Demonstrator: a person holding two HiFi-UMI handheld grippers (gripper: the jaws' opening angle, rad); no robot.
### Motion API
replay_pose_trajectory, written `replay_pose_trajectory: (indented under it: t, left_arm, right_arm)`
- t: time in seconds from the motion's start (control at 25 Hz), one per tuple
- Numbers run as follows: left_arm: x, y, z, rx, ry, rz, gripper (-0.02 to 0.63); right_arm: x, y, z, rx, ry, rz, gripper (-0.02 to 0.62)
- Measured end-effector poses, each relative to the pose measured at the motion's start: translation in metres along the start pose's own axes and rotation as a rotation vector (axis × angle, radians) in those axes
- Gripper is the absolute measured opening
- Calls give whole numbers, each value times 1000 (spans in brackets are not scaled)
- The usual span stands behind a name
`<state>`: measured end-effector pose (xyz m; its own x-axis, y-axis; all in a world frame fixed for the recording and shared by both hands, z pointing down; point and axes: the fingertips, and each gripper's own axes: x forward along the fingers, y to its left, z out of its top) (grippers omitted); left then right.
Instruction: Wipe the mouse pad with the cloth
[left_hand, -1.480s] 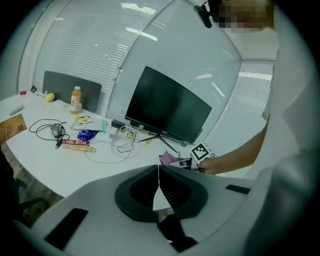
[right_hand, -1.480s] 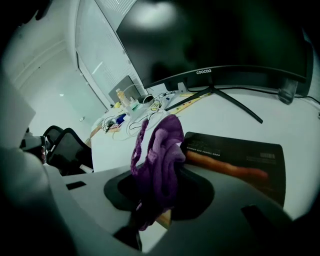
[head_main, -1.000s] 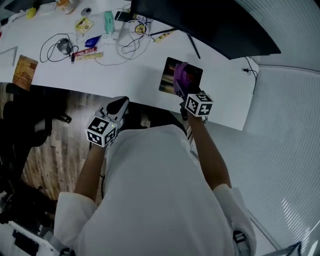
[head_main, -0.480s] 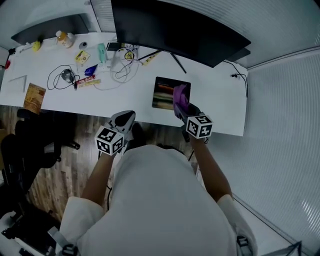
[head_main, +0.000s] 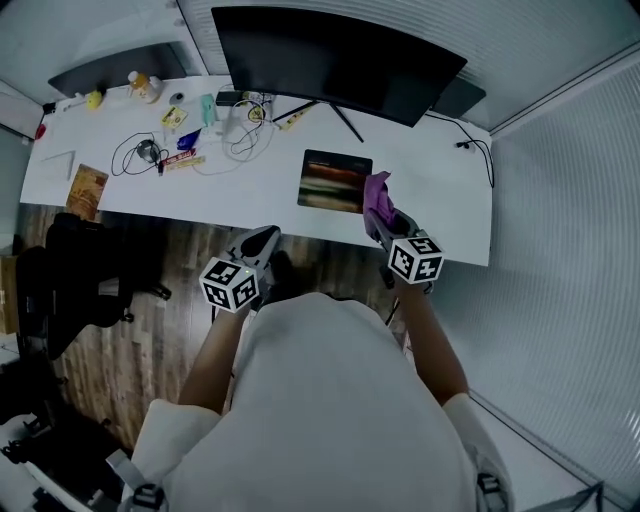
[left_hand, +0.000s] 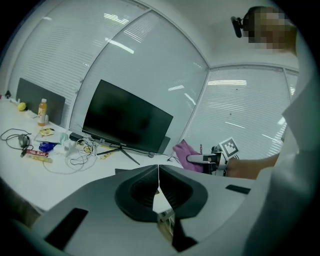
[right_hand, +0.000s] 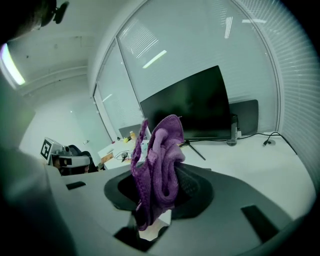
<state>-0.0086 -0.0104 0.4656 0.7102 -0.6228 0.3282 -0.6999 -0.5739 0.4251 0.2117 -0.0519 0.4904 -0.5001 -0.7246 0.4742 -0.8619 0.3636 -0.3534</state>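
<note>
Right tongs (head_main: 383, 216) are clenched on the purple cloth (head_main: 377, 192). In the right gripper view it sits bunched up between the jaws, with a loose tail hanging below them. Left tongs (head_main: 266, 237) are clenched on nothing; the left gripper view shows the jaws meeting with no gap. The mouse pad (head_main: 335, 181) lies flat on the white tabletop (head_main: 435, 195), centre of the head view, just below the monitor (head_main: 330, 60). Its long axis runs left-right across the frame, parallel to the tabletop's front edge. Key relation: the cloth is at the pad's right short edge, just beside it or barely over the corner. The pad therefore lies to the left and slightly up-frame from your right tongs. I can't tell contact from above, but the right gripper view has the tongs pointing level toward the monitor, so my read is the cloth is off the surface. Your right hand is clearly the nearer one; the left tongs hang off the tabletop over the wood floor (head_main: 190, 260), lower left of the pad. The next move probably calls for tipping the right tongs down and sweeping leftward along the long axis. The pad may slide, since nothing is pinning it.
</note>
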Motion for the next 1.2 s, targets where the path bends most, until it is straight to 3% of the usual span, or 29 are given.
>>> replay_pose_trajectory:
  t: [0.6, 1.0, 1.2]
  left_arm:
    - [-68, -82, -34, -78, -77, 84, 20]
    - [-111, -81, -27, -12, -82, 78, 20]
    - [-122, -69, -19, 8, -73, 60, 20]
  right_arm:
    - [-102, 13, -26, 22, -44, 60, 140]
    - [-126, 49, -12, -41, -129, 47, 140]
    - [-127, 61, 6, -6, -197, 10, 138]
